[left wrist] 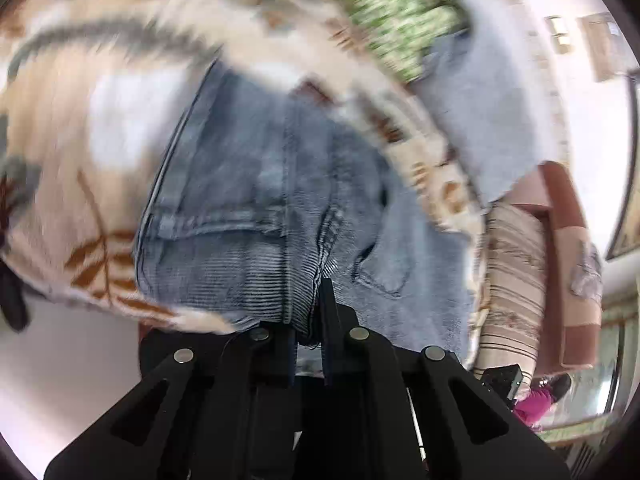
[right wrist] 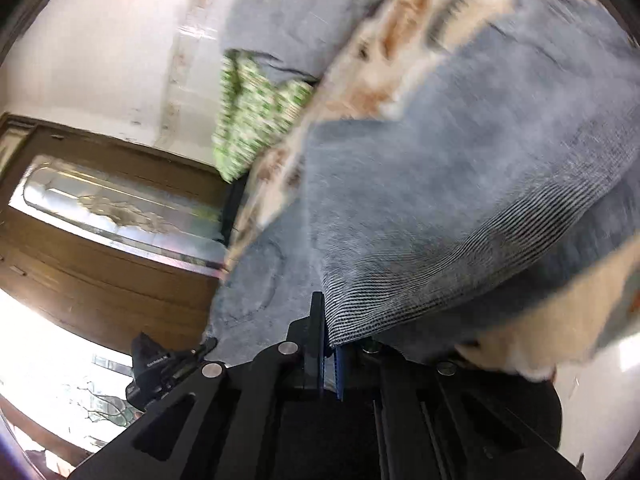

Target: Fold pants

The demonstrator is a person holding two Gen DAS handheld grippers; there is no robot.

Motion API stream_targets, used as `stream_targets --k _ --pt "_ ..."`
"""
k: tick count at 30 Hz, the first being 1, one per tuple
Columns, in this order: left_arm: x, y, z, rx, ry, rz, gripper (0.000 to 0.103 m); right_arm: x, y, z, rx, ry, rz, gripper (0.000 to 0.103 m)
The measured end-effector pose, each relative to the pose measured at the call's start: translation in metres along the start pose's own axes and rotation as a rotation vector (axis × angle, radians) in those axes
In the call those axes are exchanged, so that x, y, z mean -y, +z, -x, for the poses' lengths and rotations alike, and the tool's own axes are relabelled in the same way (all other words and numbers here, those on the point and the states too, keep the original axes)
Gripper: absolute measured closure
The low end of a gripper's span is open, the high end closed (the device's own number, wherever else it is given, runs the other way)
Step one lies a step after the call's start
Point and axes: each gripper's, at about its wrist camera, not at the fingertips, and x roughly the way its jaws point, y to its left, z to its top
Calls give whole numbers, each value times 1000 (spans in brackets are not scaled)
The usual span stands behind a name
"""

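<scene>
Two claws are each pinching the same pair of pants, and that shared hold is what our next move turns on. From the left claw (left wrist: 308, 320) the pants (left wrist: 256, 184) run straight ahead and away from us, seam and long axis pointing forward, spread over a leaf-patterned bedspread (left wrist: 72, 128). Its jaws are pressed together on the ribbed waistband edge right at the tips. From the right claw (right wrist: 326, 332) the same blue cloth rises ahead and to the right, its ribbed band caught between jaws that are likewise clamped tight, with no gap showing beyond the fabric. Neither hand is nearer than the other: both already touch the garment at the waist end. We judge the fold calls for carrying this end forward along the legs, keeping both holds level so the band does not twist. Both views are blurred, so the far hems we cannot make out.
</scene>
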Motion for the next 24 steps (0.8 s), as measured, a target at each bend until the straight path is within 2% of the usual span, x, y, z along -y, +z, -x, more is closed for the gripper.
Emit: stream_targets --k 2,4,7,10,13,15,18,19,20,22,24 --pt "-17 0 -18 -62 9 70 96 18 -4 -10 -40 -56 -41 95" --pt "-21 0 -17 -60 0 79 95 29 -5 -7 -51 -66 -81 90" --pt "-14 0 -12 -45 9 50 95 33 8 25 31 -77 -66 76" --pt "-9 -2 -14 -44 29 28 89 49 35 73 173 -153 -84 73" --pt "-11 -1 -18 -63 28 51 86 79 58 121 339 -242 -160 65" --pt "-15 -1 -19 -68 30 64 84 93 67 130 377 -274 -190 64" --pt "-14 -1 -21 -69 39 74 83 107 81 123 382 -288 -207 64" --pt "-14 -1 -20 -68 43 75 83 113 86 119 382 -289 -210 64" --pt "-12 0 -19 -65 45 73 84 119 90 115 382 -283 -208 72" --pt "-3 2 -15 -52 42 67 84 115 98 110 382 -262 -173 96" --pt "9 3 -6 -23 19 49 84 103 107 124 417 -227 -120 97"
